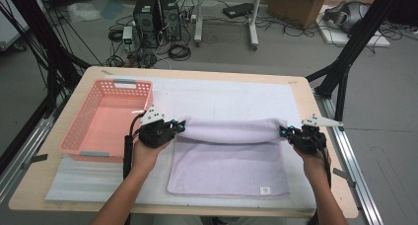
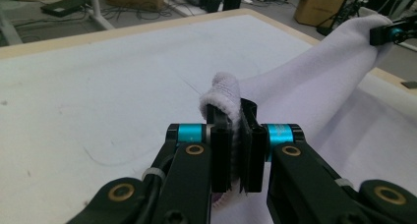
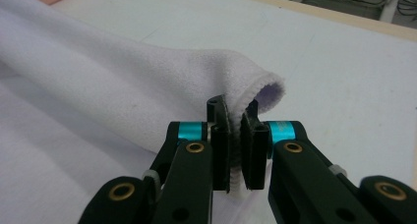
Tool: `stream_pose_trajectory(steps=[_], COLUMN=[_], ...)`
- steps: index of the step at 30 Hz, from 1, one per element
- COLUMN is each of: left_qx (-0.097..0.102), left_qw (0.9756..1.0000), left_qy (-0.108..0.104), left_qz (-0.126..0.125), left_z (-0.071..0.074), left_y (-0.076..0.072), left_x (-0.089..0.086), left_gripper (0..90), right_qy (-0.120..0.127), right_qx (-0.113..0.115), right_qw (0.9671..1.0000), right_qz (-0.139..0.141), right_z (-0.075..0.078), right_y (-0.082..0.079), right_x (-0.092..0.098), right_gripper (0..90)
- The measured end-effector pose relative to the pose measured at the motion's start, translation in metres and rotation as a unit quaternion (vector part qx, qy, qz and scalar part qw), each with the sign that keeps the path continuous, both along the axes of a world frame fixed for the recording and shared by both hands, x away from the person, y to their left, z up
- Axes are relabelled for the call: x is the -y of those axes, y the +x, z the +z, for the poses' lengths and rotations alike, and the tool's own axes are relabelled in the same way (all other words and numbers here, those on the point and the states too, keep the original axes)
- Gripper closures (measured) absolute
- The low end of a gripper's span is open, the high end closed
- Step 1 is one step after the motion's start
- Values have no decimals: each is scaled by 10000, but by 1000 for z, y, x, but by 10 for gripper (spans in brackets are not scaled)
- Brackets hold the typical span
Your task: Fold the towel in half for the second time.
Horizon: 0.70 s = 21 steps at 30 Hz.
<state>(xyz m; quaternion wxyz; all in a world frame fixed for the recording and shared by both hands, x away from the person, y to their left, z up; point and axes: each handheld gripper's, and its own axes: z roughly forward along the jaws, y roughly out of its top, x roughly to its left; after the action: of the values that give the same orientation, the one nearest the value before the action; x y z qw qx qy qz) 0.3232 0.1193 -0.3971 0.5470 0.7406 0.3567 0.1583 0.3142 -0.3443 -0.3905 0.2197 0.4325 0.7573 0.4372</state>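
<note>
The table (image 1: pixel 315 185) carries a white mat (image 1: pixel 222 99) that leaves a narrow wooden border on all sides. A pink basket (image 1: pixel 106 119) stands on the left part of the mat, just beside the left gripper (image 1: pixel 180 127). The far half of the mat, beyond the towel (image 1: pixel 229 168), is bare. On the right, the table edge lies close to the right gripper (image 1: pixel 283 131).

Both forearms enter from the near edge of the table and angle slightly outward. Each hand holds its gripper low over the mat, with the jaws pointing inward toward the other gripper.

The towel, pale lilac, lies in the middle of the mat, with its near half flat. Its far edge is lifted and drawn back toward the person, forming a raised roll that spans from one gripper to the other.

The left gripper (image 2: pixel 235 130) is clamped on the left corner of this raised edge. The right gripper (image 3: pixel 236 130) is clamped on the right corner. In both gripper views the cloth is pinched between the pads.
</note>
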Motion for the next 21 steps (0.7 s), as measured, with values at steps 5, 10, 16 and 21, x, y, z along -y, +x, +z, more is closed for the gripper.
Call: stream_pose_trajectory(steps=[5,10,16,21], left_qx=[-128,-237,-385,-363], left_qw=[9999,9995,9992,9992], left_qy=[22,96,124,142], left_qz=[-112,-177,13,13], left_z=[-15,-28,-38,-34], left_y=[-20,-31,-35,-24], left_x=[-6,-7,-5,-6], left_gripper=[853,849,569,445], right_qy=[-3,-122,3,276], right_qx=[-128,-270,-514,-224], right_qw=[9999,9995,9987,9989], right_qz=[81,144,-55,-308], right_z=[-14,-28,-34,-19], right_y=[-25,-44,-46,-43], right_x=[1,4,7,14], right_gripper=[848,843,577,437])
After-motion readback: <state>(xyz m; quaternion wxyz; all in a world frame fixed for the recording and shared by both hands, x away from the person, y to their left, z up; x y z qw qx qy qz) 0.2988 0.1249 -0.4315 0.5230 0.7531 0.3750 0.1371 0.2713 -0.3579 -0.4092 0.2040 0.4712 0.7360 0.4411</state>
